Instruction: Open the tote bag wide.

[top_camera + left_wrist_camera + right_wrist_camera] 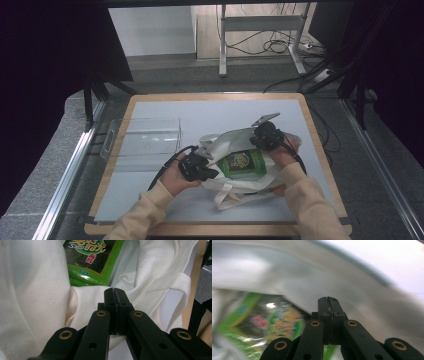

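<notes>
A white cloth tote bag (235, 172) lies on the table with its mouth spread, and a green snack packet (243, 162) rests inside it. My left gripper (210, 174) is at the bag's left rim. In the left gripper view its jaws (115, 291) are pressed together on a fold of the tote bag (85, 302), with creases running from the tips and the packet (92, 255) just beyond. My right gripper (260, 142) is at the bag's upper right rim. Its jaws (328, 300) are shut, aimed into the bag over the blurred packet (274, 322).
A clear plastic bin (142, 137) stands on the pale mat (165, 197) left of the bag. The bag's straps (227, 197) trail toward the table's front edge. Beyond the wooden table edge (215, 96), cables and a metal frame stand on the floor.
</notes>
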Motion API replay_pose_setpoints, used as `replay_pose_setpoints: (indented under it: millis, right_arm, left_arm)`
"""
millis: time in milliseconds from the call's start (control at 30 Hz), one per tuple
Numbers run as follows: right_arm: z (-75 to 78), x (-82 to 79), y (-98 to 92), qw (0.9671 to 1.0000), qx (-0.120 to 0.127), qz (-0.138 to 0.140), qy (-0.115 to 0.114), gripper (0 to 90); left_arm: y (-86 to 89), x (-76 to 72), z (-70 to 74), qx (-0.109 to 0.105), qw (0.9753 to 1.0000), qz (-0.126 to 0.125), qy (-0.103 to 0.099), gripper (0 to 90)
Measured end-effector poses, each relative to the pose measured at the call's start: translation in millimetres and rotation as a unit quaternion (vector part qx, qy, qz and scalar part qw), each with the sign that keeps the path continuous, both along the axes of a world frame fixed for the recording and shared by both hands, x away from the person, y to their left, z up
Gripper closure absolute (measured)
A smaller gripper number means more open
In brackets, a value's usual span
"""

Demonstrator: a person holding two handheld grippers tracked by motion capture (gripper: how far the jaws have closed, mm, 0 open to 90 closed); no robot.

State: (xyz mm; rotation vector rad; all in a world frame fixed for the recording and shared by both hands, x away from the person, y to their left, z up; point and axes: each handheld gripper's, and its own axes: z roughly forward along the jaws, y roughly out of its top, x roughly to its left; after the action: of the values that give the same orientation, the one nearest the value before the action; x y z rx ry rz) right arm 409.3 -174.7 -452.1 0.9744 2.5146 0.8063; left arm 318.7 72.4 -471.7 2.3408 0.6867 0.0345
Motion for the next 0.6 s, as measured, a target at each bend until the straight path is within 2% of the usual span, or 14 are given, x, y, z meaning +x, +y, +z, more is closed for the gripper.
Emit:
replay_pose_setpoints:
  millis: [167, 233, 267, 333, 367, 533, 600]
  right_arm:
    - [-6.0, -14.5, 25.3, 0.9979, -0.003, 0.061, 0.021, 89.0]
    - [-9.1, -19.1, 36.1, 0.9961, 0.0, 0.082, 0.034, 88.9]
    - [-9.1, -19.1, 36.1, 0.9961, 0.0, 0.082, 0.034, 88.9]
    - [-13.0, -22.8, 46.3, 0.9938, -0.001, 0.102, 0.044, 88.9]
    - [-17.3, -26.1, 55.8, 0.9913, -0.008, 0.121, 0.052, 89.0]
    - [-26.7, -30.6, 72.3, 0.9861, -0.022, 0.151, 0.065, 89.0]
    - [-29.5, -30.5, 76.5, 0.9859, -0.026, 0.152, 0.064, 88.9]
  left_arm:
    - [1.0, 0.9, 0.3, 0.0, 1.0, -0.003, -0.002, 89.7]
    - [1.5, 1.3, 0.3, 0.0, 1.0, -0.003, -0.001, 89.7]
    - [1.5, 1.3, 0.3, 0.0, 1.0, -0.003, -0.001, 89.7]
    - [2.4, 1.5, 0.8, 0.004, 1.0, -0.004, 0.0, 89.7]
    - [2.7, 1.7, 0.8, 0.002, 1.0, -0.003, 0.0, 89.7]
    - [2.5, 1.4, 0.6, 0.002, 1.0, -0.001, 0.001, 89.7]
    - [2.1, 1.1, 0.5, 0.0, 1.0, 0.0, 0.002, 89.7]
